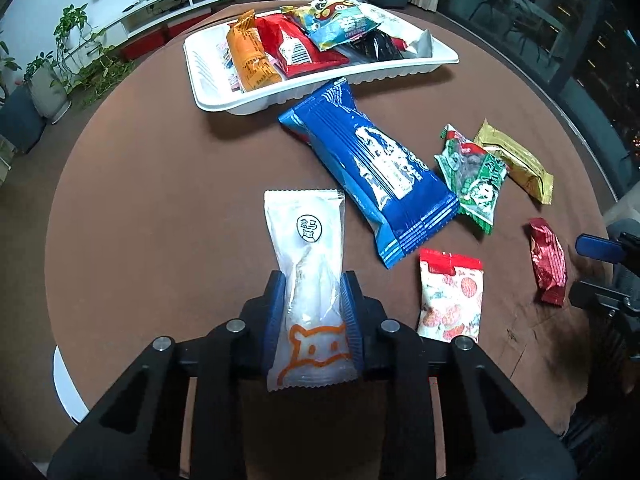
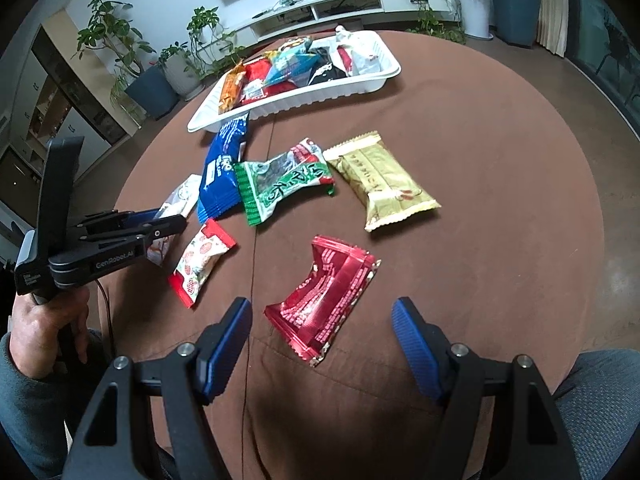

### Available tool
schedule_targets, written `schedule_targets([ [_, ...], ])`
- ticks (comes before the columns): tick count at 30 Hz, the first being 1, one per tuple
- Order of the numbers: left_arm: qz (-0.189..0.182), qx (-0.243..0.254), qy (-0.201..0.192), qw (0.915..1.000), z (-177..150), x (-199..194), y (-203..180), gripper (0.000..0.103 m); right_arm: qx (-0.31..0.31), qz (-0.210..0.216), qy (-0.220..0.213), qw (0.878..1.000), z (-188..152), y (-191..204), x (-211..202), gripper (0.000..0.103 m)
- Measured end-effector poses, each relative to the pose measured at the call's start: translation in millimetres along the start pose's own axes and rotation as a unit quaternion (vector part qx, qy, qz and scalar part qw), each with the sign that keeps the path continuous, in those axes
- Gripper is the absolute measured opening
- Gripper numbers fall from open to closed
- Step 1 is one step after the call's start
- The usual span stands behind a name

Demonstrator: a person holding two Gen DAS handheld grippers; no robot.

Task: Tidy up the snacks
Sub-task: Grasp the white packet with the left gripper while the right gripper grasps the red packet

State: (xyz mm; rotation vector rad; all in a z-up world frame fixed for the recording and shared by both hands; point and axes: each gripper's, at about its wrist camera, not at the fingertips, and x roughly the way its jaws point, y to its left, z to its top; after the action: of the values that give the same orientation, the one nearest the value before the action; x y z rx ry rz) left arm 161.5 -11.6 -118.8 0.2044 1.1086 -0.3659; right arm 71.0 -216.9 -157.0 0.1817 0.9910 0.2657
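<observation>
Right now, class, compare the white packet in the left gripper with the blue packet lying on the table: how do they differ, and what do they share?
1. The white packet is clamped between the left gripper's fingers; the blue packet lies free on the table.
2. The white packet is narrower and smaller, while the blue packet looks clearly longer and bulkier.
3. The blue packet's far end reaches the white tray; the white packet sits well short of it.

Both are sealed snack wrappers still outside that tray.

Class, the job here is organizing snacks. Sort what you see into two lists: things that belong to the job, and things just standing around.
Part of the job:
white packet, held by the left gripper
right gripper, open
white tray
blue pack
green packet
gold packet
red foil packet
strawberry-print packet

Just standing around:
potted plants
white TV shelf
</observation>
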Motion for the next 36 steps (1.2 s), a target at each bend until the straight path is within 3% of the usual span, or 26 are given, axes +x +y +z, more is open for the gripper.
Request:
schedule_targets([
  [5, -0.017, -0.013, -0.008, 0.9997, -11, -9, 2, 0.025, -0.001, -0.005, 0.008, 1.000, 2, 1, 8, 0.075],
  [8, -0.024, -0.017, -0.014, 0.9995, -17, -16, 0, 0.025, -0.003, -0.008, 0.019, 1.000, 3, 3, 15, 0.067],
  [21, -0.041, -0.013, -0.023, 0.9988, -32, -27, -16, 0.025, -0.060, -0.070, 0.024, 0.995, 4, 23, 25, 0.061],
  [26, -0.044, -0.016, -0.024, 0.9986, -35, -29, -18, 0.025, -0.071, -0.084, 0.019, 0.994, 7, 21, 27, 0.047],
  [36, -0.052, -0.029, -0.029, 0.9978, -39, -31, -14, 0.025, -0.069, -0.060, 0.016, 0.996, 7, 15, 23, 0.045],
])
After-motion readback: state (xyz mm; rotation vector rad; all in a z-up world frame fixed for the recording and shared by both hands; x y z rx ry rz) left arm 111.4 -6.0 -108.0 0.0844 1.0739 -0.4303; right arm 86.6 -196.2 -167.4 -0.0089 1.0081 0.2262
